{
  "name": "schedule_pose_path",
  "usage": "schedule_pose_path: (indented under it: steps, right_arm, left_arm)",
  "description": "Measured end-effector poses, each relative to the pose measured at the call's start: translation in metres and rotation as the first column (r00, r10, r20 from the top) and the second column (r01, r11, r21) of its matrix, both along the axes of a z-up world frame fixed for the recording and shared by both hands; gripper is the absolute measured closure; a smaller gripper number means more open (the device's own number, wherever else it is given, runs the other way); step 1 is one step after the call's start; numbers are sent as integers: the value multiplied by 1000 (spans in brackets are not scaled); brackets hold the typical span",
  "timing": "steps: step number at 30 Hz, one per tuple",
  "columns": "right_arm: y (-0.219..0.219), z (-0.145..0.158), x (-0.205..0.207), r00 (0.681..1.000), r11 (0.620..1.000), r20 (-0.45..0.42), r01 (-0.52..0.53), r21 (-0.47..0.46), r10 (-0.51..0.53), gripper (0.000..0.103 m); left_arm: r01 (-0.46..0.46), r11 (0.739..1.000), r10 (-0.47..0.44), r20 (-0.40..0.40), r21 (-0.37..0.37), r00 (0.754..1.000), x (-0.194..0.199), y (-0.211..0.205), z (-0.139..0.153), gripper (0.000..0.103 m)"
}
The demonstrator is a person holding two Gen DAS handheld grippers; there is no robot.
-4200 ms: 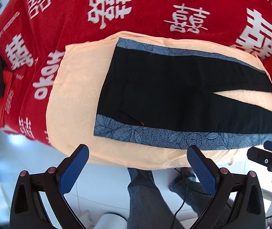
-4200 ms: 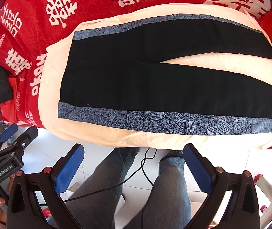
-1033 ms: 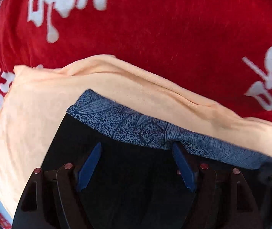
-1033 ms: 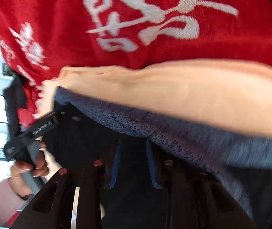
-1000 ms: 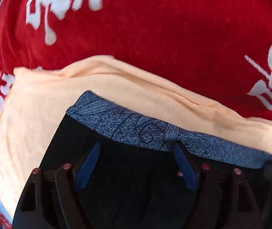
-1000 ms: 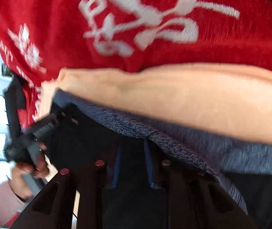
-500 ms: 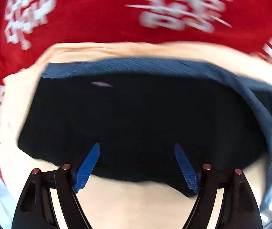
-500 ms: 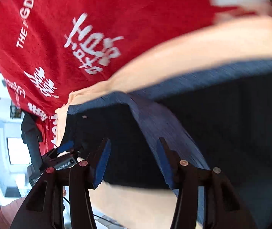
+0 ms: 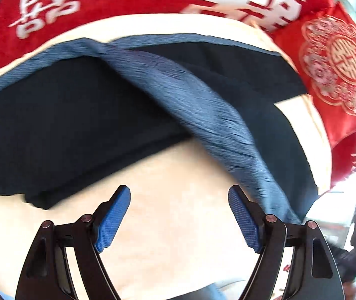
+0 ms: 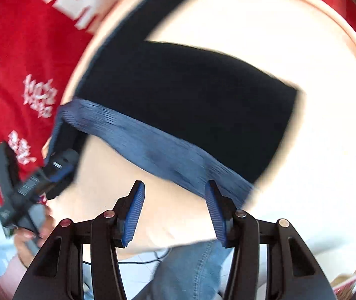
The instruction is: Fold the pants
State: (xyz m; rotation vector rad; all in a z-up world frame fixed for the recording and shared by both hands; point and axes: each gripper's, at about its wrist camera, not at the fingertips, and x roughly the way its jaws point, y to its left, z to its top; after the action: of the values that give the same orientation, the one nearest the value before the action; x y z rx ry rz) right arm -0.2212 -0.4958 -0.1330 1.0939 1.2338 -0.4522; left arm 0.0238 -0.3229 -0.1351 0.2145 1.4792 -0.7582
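Left wrist view: one pair of pants (image 9: 78,125) folded over, both grippers' jaws wide apart, empty.

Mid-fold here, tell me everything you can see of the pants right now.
The pants are black, soft-looking fabric with a blue-grey patterned side stripe. They lie on the peach blanket, one leg pulled over the other, with the stripe running diagonally across the black cloth. In the right wrist view the cuff end is square-cut and rests flat. The left gripper and right gripper are both open over the blanket; neither holds the pants, though whether a finger brushes the stripe is unclear. Motion blur hides the stripe's pattern.
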Motion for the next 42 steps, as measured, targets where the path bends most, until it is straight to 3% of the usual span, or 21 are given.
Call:
schedule_pose_path:
  steps: [6,10,14,16,17,18,21,22,26,32,36,38,39,42]
  right_arm:
    - [2,-24,-35,999,999,-13,44,-5,-44,49]
    - [-7,-29,-36,999,999,26,39,-5,-39,49]
    - [-14,-39,-27,996,997,84,-13,73,6,51]
    - [-14,-44,-20,994,990,96,-57,126,45,76]
    - [-14,-47,-16,993,985,92,-83,151,70,95]
    - [-15,-48,-12,992,979,87,-106,172,92,97]
    - [-30,-33,-7,986,972,128,-129,196,105,99]
    - [-38,-25,-4,983,971,148,-135,198,106,99]
    - [-77,11,25,965,971,228,-170,166,129,99]
    - [-161,61,95,926,975,328,-216,54,187,99]
    - [-218,79,155,919,972,317,-233,-44,235,99]
    - [-241,81,180,919,964,293,-248,-97,266,99]
    - [-255,77,197,921,958,268,-259,-124,283,99]
    - [-270,61,235,918,940,215,-306,-154,334,96]
  left_arm:
    - [48,999,-48,3,-10,999,-13,-17,-2,22]
    - [41,999,-42,-55,-14,998,-22,-40,-17,22]
    - [37,999,-38,-39,-35,999,-34,-50,-18,22]
    - [45,998,-47,-47,-36,998,-38,-57,-17,22]
    - [43,998,-45,-53,-42,998,-39,-58,-17,22]
    - [39,998,-41,-62,-48,997,-39,-60,-17,25]
    - [24,997,-34,-137,-79,990,-35,-68,-19,71]
    - [6,997,-19,-165,-82,986,-32,-70,-19,74]
    - [-36,989,10,-179,-144,984,-17,-83,5,74]
    - [-66,970,53,-61,-232,997,29,-130,56,74]
    - [-74,971,95,82,-229,992,71,-161,74,73]
    - [-89,977,117,139,-194,983,90,-170,73,53]
    - [-106,977,136,158,-184,978,97,-171,73,38]
    - [-136,979,165,199,-150,966,107,-165,68,37]
